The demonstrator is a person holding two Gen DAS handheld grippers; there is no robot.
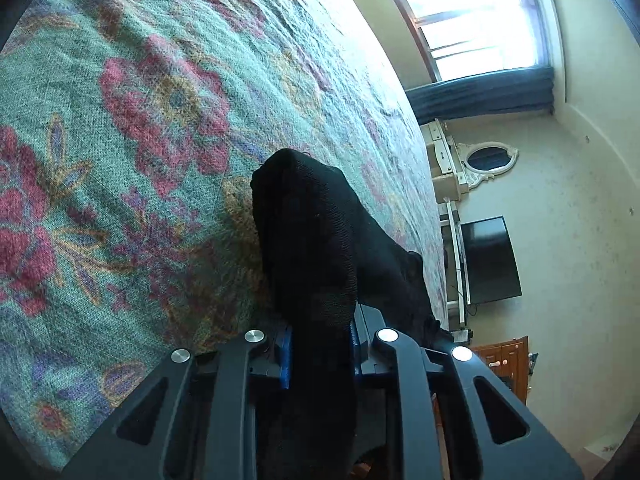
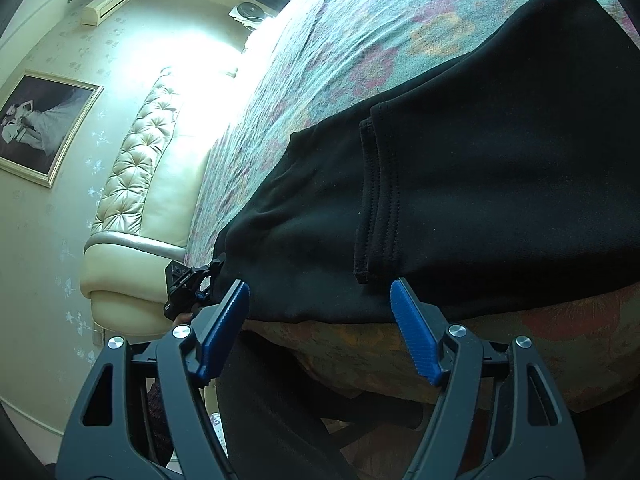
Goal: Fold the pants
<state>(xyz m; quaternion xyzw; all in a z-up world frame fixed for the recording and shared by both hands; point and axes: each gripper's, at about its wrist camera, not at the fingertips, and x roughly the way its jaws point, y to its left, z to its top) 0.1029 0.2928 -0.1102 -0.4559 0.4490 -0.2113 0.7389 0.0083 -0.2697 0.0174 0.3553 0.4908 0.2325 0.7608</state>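
Observation:
Black pants (image 2: 460,184) lie on a floral bedspread (image 2: 340,48), partly folded, with a hemmed edge (image 2: 372,200) near the bed's front edge. My right gripper (image 2: 320,320) is open, its blue pads (image 2: 416,332) just short of the pants' near edge. My left gripper (image 1: 320,340) is shut on a bunch of the black fabric (image 1: 316,240), which rises between the blue pads above the bedspread (image 1: 140,120). The left gripper also shows in the right wrist view (image 2: 188,288), at the pants' left end.
A padded cream headboard (image 2: 136,184) and a framed picture (image 2: 40,124) are to the left. A window (image 1: 472,12), a mirror (image 1: 488,158), a dark TV screen (image 1: 490,260) and a wooden cabinet (image 1: 504,364) stand beyond the bed.

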